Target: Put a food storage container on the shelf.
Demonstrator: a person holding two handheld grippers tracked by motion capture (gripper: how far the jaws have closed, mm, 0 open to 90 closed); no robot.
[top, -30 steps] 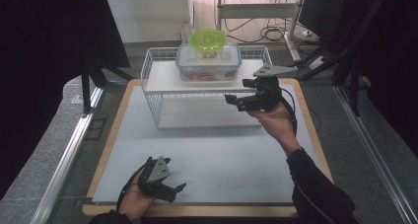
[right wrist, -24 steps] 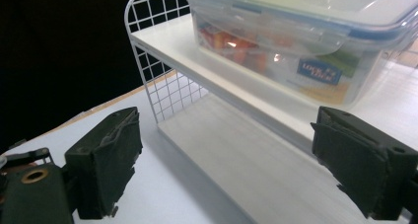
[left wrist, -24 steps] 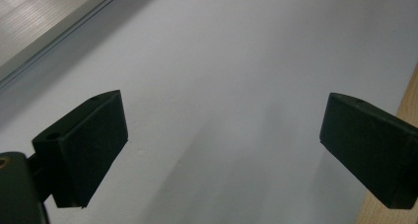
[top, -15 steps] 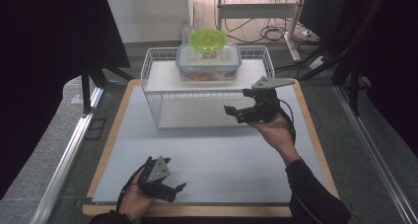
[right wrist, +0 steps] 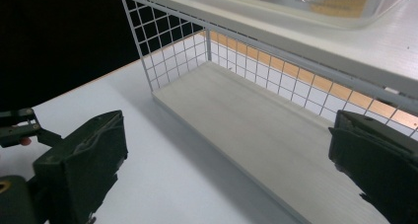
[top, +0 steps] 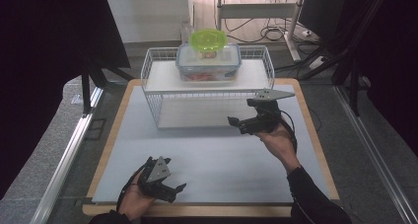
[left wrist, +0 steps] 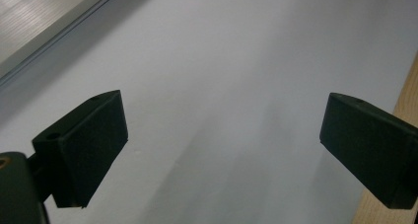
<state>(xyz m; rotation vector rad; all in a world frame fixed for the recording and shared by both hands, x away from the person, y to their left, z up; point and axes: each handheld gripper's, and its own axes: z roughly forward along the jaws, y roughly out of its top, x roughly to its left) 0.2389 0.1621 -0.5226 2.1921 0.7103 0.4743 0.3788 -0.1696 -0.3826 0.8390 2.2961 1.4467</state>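
While both grippers gape empty, we note the container (top: 209, 62) lies upper left of the nearer right gripper (top: 245, 124), the left gripper (top: 170, 187) far below.

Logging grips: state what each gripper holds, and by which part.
Nothing. The left gripper and right gripper both stand open with nothing between them.

White wire rack (top: 207, 93), lime-green bowl (top: 208, 38), pale blue mat (top: 207, 150).

Right gripper (top: 240, 122) is hanging mid-air with jaws just widening — nothing between them; left gripper (top: 170, 181) is resting low, jaws spread — empty.
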